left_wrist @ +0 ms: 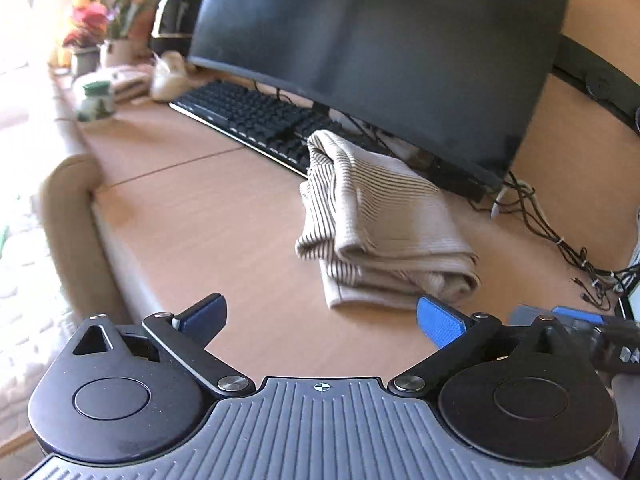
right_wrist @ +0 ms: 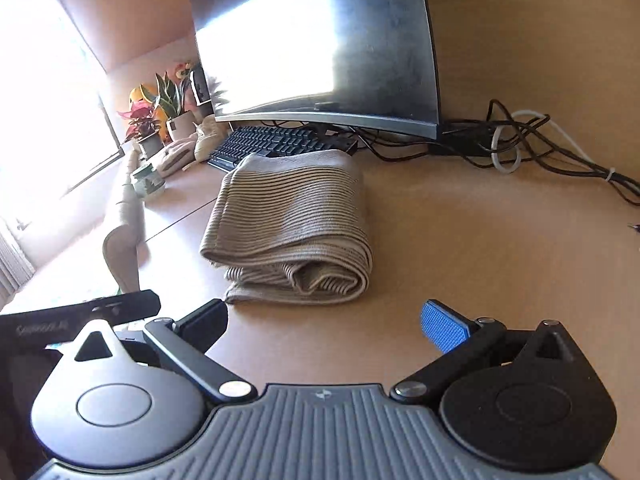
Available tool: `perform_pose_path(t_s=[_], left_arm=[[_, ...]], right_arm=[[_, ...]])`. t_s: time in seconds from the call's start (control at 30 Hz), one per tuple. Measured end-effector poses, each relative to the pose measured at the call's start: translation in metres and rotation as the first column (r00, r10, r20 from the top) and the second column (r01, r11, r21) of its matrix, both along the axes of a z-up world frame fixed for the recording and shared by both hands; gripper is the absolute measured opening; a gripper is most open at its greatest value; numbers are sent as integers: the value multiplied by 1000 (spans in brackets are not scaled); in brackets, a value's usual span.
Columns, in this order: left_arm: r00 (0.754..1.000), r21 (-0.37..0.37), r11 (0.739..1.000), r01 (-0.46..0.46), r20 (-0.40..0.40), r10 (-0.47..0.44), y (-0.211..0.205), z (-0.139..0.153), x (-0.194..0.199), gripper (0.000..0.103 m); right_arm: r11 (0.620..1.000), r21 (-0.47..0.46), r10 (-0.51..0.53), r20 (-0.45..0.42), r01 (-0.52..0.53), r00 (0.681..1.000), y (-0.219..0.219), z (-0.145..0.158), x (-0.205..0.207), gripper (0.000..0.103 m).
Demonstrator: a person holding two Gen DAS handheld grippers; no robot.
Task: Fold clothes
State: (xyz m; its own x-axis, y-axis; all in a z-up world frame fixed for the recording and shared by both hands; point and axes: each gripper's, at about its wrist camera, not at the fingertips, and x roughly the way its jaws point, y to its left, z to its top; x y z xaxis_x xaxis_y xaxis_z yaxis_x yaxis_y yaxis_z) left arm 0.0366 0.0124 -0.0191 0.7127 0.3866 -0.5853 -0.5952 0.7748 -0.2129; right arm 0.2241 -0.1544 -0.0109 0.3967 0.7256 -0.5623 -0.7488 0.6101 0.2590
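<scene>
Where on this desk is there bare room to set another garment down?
Bare wood lies left of the folded striped garment, out to the padded desk edge, and right of it in front of the cables. Behind it, keyboard and monitor crowd in.

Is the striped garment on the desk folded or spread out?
Folded. The striped beige garment lies in a compact stack of layers, rolled fold edges facing the camera, neither claw touching it.

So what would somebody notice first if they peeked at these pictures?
Probably the striped beige garment, folded into a bundle in the middle of the wooden desk. Right behind it stands a big curved monitor with a black keyboard under it and a tangle of cables to the right. The left hand-held gripper and the right hand-held gripper both sit open in front of the bundle, holding nothing.
</scene>
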Motion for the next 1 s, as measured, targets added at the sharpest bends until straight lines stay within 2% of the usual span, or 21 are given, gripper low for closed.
perform_pose_path(t_s=[0.1,0.17,0.2,0.33,0.4,0.5,0.7,1.0], left_arm=[[1000,23,999,-23,20,23,-23,3,-10,103],[1000,61,998,-19,19,17,-33,-2,-6,103],[1000,69,997,-24,10,24,-36,-7,-4,103],[998,35,998,-60,-29,61,-39,-29,0,103],[995,36,996,-79,-50,81,-40,-34,-1,103],[994,58,993,-99,-46,101,-43,-36,-4,103],[996,92,993,-73,-46,77,-49,-35,-2,103],[995,75,996,-55,-77,60,-49,-40,2,103]], right_arm=[[1000,21,8,74,-10,997,-10,1,-11,103],[1000,18,8,156,-11,988,-13,-7,-11,103],[1000,24,3,166,-7,986,-15,-14,-10,103],[999,41,-15,204,7,979,-25,-42,-6,103],[1000,2,0,200,-1,980,-26,-52,-8,103],[997,76,-1,186,-13,983,-39,-57,-8,103],[997,76,0,174,-13,985,-45,-68,-11,103],[999,51,13,156,-21,988,-42,-65,-11,103]])
